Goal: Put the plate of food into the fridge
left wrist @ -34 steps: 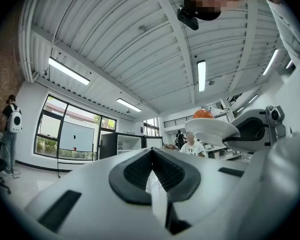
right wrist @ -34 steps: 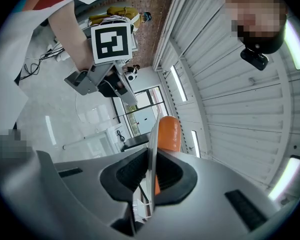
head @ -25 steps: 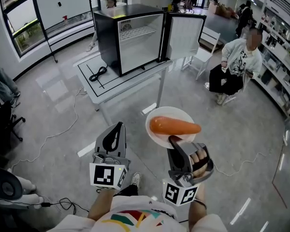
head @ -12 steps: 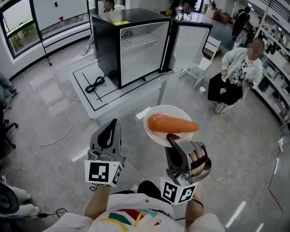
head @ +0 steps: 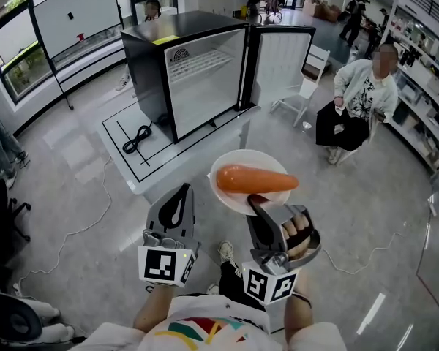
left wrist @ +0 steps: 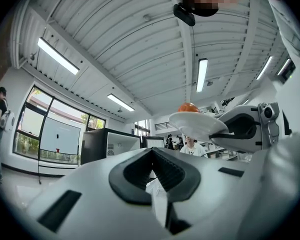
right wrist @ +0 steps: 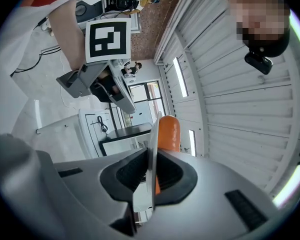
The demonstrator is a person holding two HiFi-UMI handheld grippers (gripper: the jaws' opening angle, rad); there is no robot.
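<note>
A white plate carries one orange carrot. My right gripper is shut on the plate's near rim and holds it level in the air. In the right gripper view the plate shows edge-on between the pads, with the carrot beyond. My left gripper hangs to the plate's left, shut and empty. Ahead, a black fridge stands on a white table with its door swung open. Its white inside has a wire shelf. The left gripper view shows the plate from below.
A black power cord lies on the table left of the fridge. A seated person and a white chair are at the right. Cables trail over the grey floor, and shelving lines the right wall.
The fridge and table have drawn nearer in the head view. Both grippers keep their pose, and the plate with the carrot stays clamped in the right one.
</note>
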